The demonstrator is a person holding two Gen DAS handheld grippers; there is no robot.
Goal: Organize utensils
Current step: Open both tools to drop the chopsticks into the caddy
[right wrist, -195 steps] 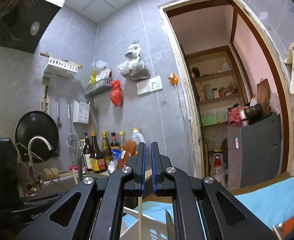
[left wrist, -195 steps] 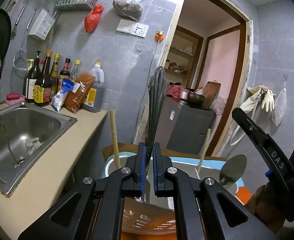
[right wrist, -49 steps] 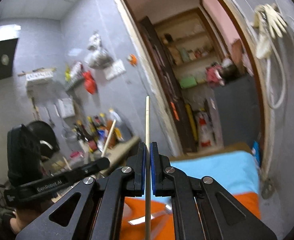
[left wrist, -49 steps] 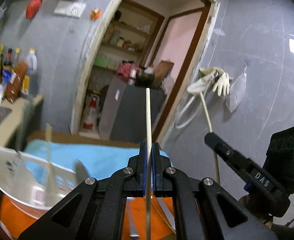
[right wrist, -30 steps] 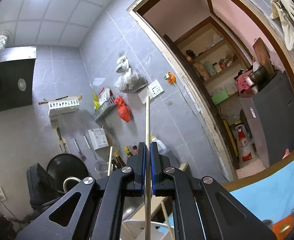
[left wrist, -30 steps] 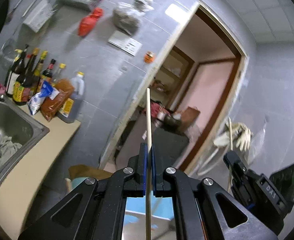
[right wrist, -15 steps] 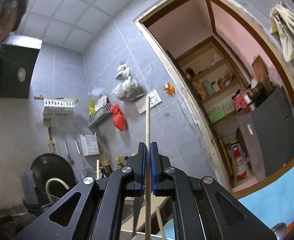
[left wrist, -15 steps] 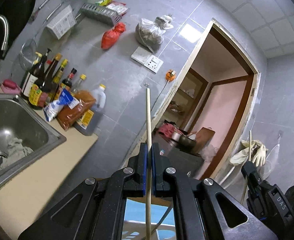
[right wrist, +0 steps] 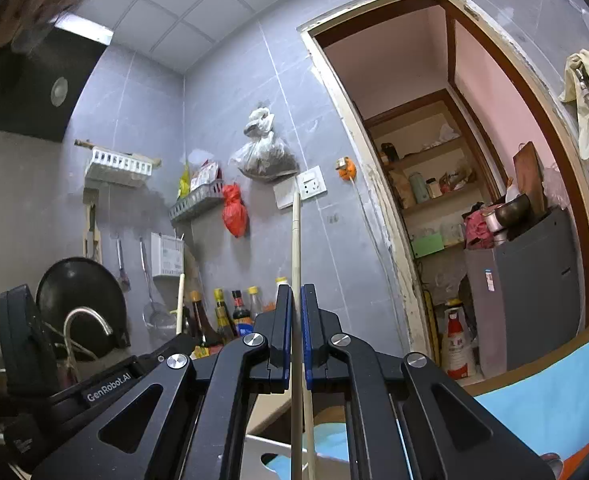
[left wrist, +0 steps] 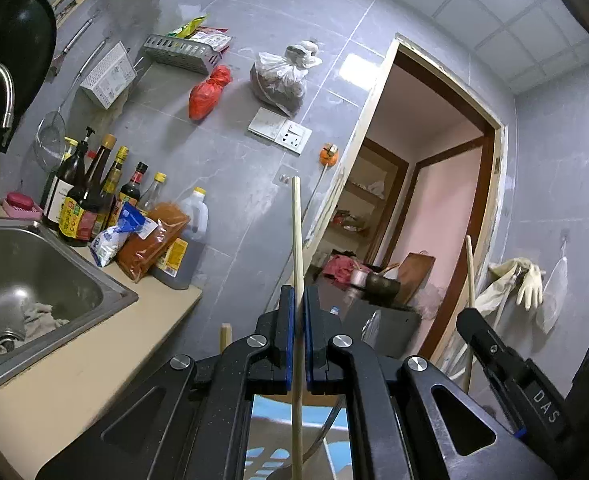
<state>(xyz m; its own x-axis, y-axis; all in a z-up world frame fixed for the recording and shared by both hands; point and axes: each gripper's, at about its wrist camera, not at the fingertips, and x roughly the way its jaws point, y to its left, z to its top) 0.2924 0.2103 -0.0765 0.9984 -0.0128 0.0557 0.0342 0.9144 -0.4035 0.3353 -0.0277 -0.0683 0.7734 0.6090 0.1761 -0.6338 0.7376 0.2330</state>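
My left gripper (left wrist: 299, 300) is shut on a pale wooden chopstick (left wrist: 297, 240) that stands upright between its blue pads. My right gripper (right wrist: 296, 298) is shut on a second upright chopstick (right wrist: 295, 248). In the left wrist view the right gripper (left wrist: 506, 364) shows at the right with its chopstick (left wrist: 469, 272) sticking up. In the right wrist view the left gripper (right wrist: 94, 376) shows at the left with its chopstick (right wrist: 180, 304). A white slotted basket (right wrist: 270, 452) lies below, over a blue cloth (right wrist: 542, 400). Another stick end (left wrist: 225, 334) pokes up beside the left gripper.
A steel sink (left wrist: 34, 280) and beige counter (left wrist: 74, 372) are at the left, with sauce bottles (left wrist: 90, 196) and an oil jug (left wrist: 182, 244) against the grey tiled wall. A doorway (left wrist: 426, 216) opens ahead, with a grey cabinet (right wrist: 534, 292) inside.
Both grippers kept their chopsticks upright and shifted slightly lower over the basket area; the left view swung a little toward the sink and counter.
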